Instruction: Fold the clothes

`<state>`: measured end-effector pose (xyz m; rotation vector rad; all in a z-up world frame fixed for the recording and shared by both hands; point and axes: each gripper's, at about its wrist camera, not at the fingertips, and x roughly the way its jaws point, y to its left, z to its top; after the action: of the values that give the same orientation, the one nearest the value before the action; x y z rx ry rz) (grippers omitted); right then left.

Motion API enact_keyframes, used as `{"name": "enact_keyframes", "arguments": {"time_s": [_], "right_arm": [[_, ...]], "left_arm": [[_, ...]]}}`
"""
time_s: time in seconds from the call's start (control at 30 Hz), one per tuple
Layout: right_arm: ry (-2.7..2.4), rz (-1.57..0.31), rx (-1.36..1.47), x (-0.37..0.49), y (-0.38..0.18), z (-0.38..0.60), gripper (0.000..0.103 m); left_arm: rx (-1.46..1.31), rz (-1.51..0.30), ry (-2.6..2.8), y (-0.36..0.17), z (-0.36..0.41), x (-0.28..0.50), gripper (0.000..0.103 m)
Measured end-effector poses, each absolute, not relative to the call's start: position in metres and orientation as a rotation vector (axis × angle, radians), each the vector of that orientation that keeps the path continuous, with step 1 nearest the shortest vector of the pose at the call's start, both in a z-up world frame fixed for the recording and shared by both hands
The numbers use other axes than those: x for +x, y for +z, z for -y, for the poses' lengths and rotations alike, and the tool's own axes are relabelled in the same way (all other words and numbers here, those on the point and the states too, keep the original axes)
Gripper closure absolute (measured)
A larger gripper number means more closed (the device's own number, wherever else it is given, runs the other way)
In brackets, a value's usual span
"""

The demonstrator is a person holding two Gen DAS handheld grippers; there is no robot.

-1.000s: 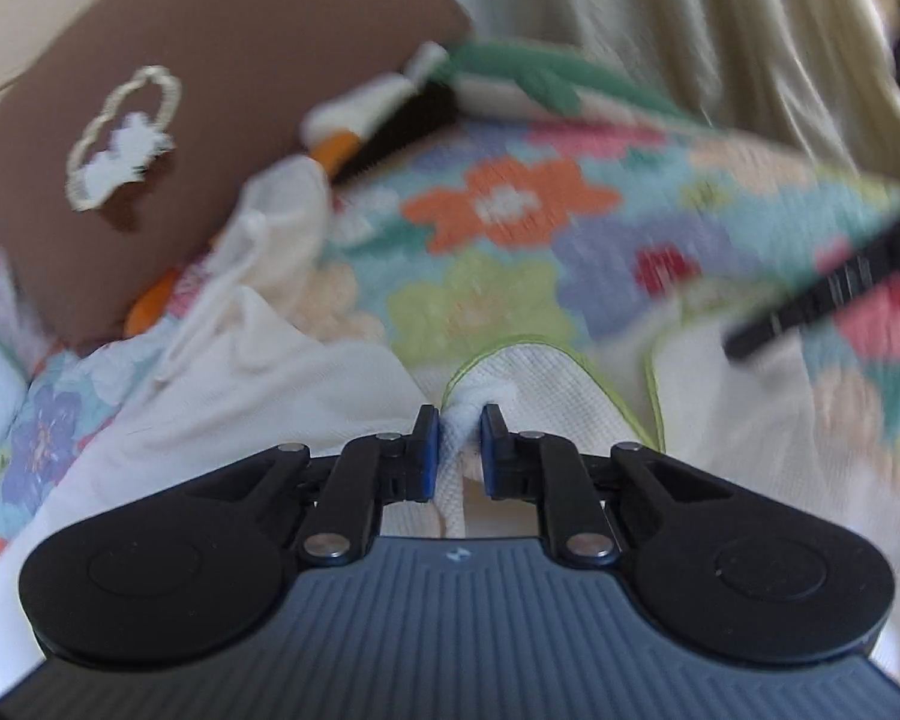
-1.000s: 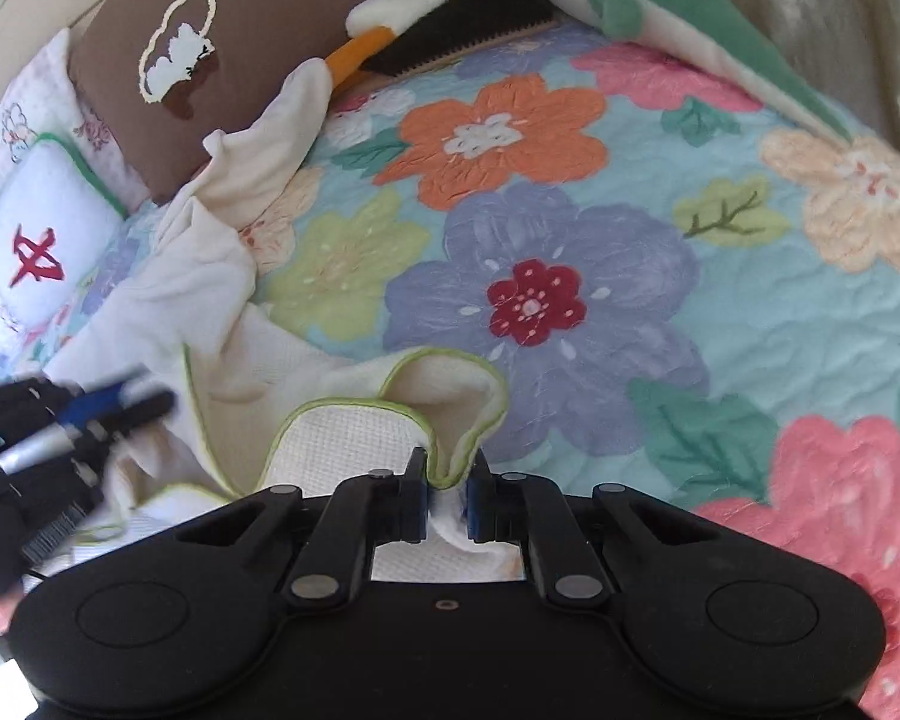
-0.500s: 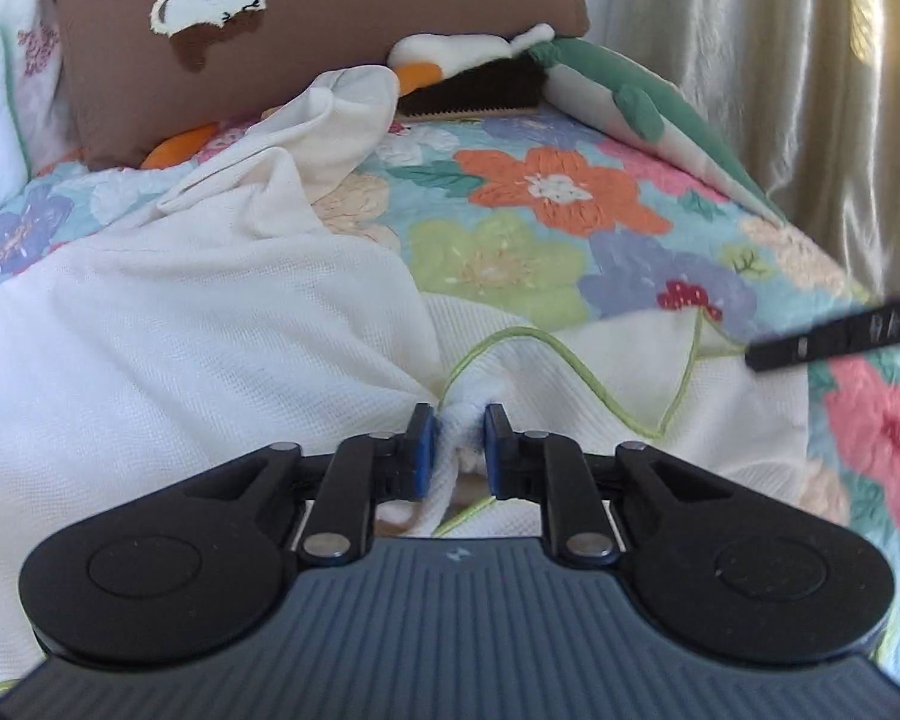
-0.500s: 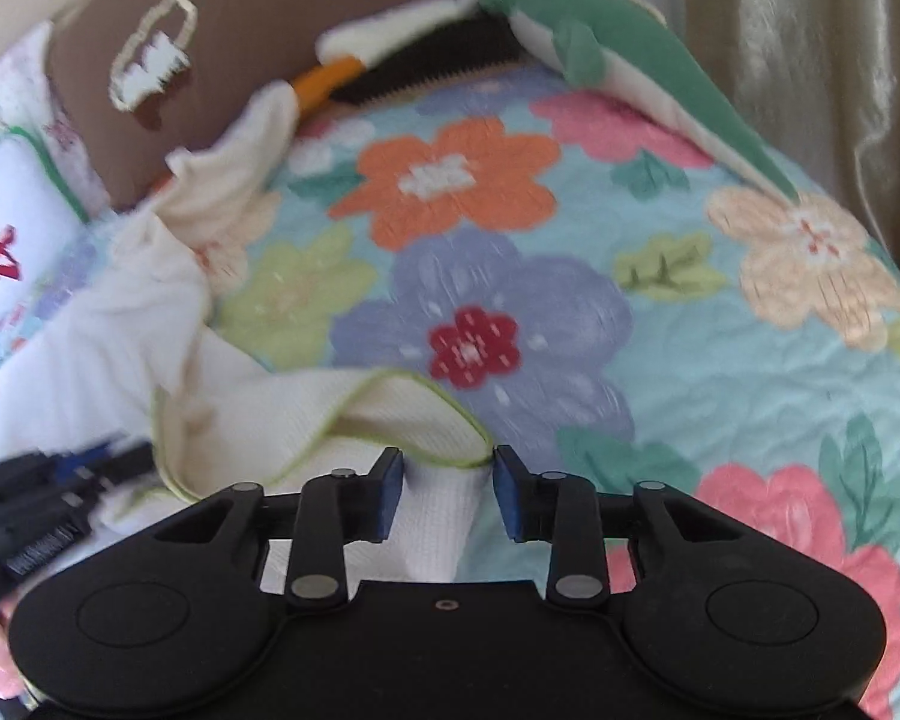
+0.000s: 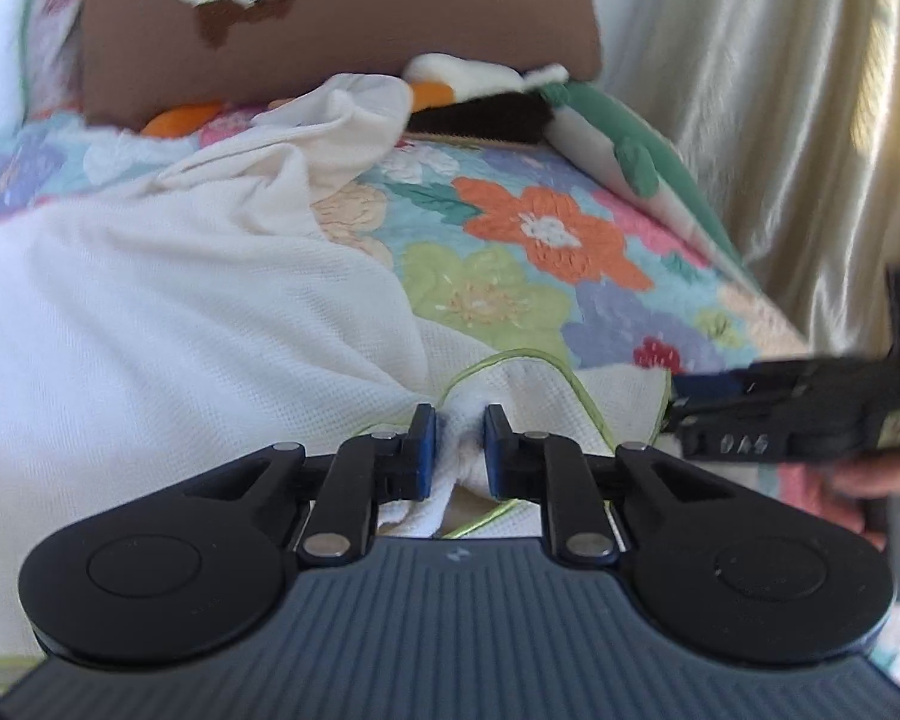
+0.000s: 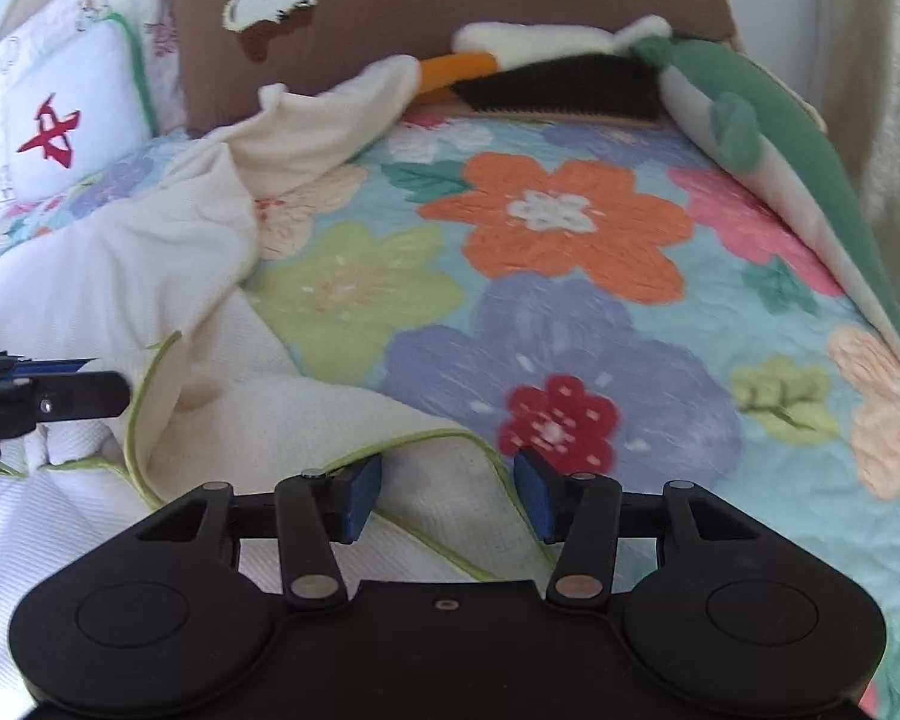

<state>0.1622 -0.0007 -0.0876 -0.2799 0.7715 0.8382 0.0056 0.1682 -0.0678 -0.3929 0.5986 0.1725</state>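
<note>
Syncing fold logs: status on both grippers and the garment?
Left gripper pinching white garment. Right gripper jaws just opened, green-trimmed hem lying loose between them. Nothing blocking on floral quilt.

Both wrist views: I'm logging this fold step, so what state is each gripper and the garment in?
left gripper: shut on a bunched fold of the garment.
right gripper: open, jaws just widened, cloth lying loose between them.
cream garment: partly folded, green-trimmed edge turned over, far end crumpled on the floral quilt.
</note>
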Motion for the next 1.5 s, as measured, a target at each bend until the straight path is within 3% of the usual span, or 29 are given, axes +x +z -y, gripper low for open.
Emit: {"name": "enact_keyframes", "arguments": {"time_s": [0.03,0.1,0.17,0.27,0.37,0.43,0.47,0.53,0.6,0.63,0.67,0.73,0.9,1.0,1.07,1.1,1.2,1.27,1.3,1.33,1.37,1.4,1.5], "right_arm": [[0.852,-0.761,-0.277,0.161,-0.088,-0.002,0.051],[0.886,-0.737,-0.289,0.157,-0.086,-0.007,0.089],[0.854,-0.699,-0.291,0.151,-0.076,-0.011,0.095],[0.777,-0.622,-0.183,0.148,-0.042,0.002,0.096],[0.737,-0.703,0.076,0.164,-0.035,0.035,0.096],[0.665,-0.795,0.102,0.179,-0.060,0.038,0.095],[0.638,-0.848,0.118,0.187,-0.074,0.036,0.094],[0.605,-0.912,0.205,0.201,-0.098,0.035,0.093],[0.592,-0.926,0.256,0.204,-0.105,0.037,0.094],[0.586,-0.946,0.255,0.205,-0.101,0.038,0.090],[0.574,-0.964,0.253,0.206,-0.095,0.039,0.081],[0.544,-0.958,0.268,0.206,-0.087,0.046,0.067],[0.448,-0.924,0.188,0.203,-0.080,0.048,0.064],[0.430,-0.851,0.116,0.192,-0.064,0.041,0.064],[0.407,-0.785,0.047,0.185,-0.052,0.037,0.059],[0.392,-0.746,0.006,0.181,-0.045,0.036,0.058],[0.438,-0.712,0.024,0.179,-0.035,0.041,0.058],[0.552,-0.809,0.136,0.182,-0.038,0.045,0.058],[0.617,-0.889,0.211,0.184,-0.043,0.046,0.058],[0.681,-0.970,0.287,0.186,-0.048,0.047,0.056],[0.716,-1.062,0.354,0.185,-0.056,0.047,0.050],[0.749,-1.150,0.421,0.183,-0.065,0.047,0.046],[0.729,-1.232,0.492,0.182,-0.080,0.045,0.042]], "left_arm": [[-0.429,-0.597,0.171,-0.069,-0.173,0.004,0.087],[-0.459,-0.595,0.171,-0.071,-0.178,0.004,0.087],[-0.462,-0.571,0.164,-0.067,-0.176,0.002,0.087],[-0.464,-0.525,0.146,-0.059,-0.171,-0.002,0.086],[-0.453,-0.504,0.113,-0.053,-0.162,-0.003,0.079],[-0.440,-0.591,0.099,-0.062,-0.158,0.010,0.055],[-0.428,-0.652,0.099,-0.069,-0.156,0.018,0.054],[-0.350,-0.764,0.121,-0.081,-0.145,0.032,0.054],[-0.244,-0.764,0.130,-0.079,-0.131,0.030,0.056],[-0.227,-0.759,0.119,-0.077,-0.127,0.027,0.057],[-0.211,-0.754,0.108,-0.074,-0.124,0.024,0.057],[-0.234,-0.755,0.092,-0.071,-0.125,0.019,0.066],[-0.365,-0.697,0.114,-0.055,-0.143,0.004,0.066],[-0.372,-0.643,0.163,-0.039,-0.152,-0.005,0.055],[-0.397,-0.619,0.194,-0.034,-0.162,-0.007,0.041],[-0.424,-0.617,0.209,-0.037,-0.169,-0.005,0.029],[-0.494,-0.637,0.226,-0.050,-0.189,0.004,0.026],[-0.526,-0.664,0.162,-0.063,-0.191,0.008,0.029],[-0.534,-0.664,0.124,-0.068,-0.188,0.008,0.038],[-0.531,-0.658,0.090,-0.071,-0.185,0.007,0.069],[-0.510,-0.655,0.070,-0.073,-0.179,0.006,0.085],[-0.473,-0.657,0.074,-0.075,-0.173,0.006,0.092],[-0.394,-0.630,0.081,-0.074,-0.158,0.000,0.095]]}}
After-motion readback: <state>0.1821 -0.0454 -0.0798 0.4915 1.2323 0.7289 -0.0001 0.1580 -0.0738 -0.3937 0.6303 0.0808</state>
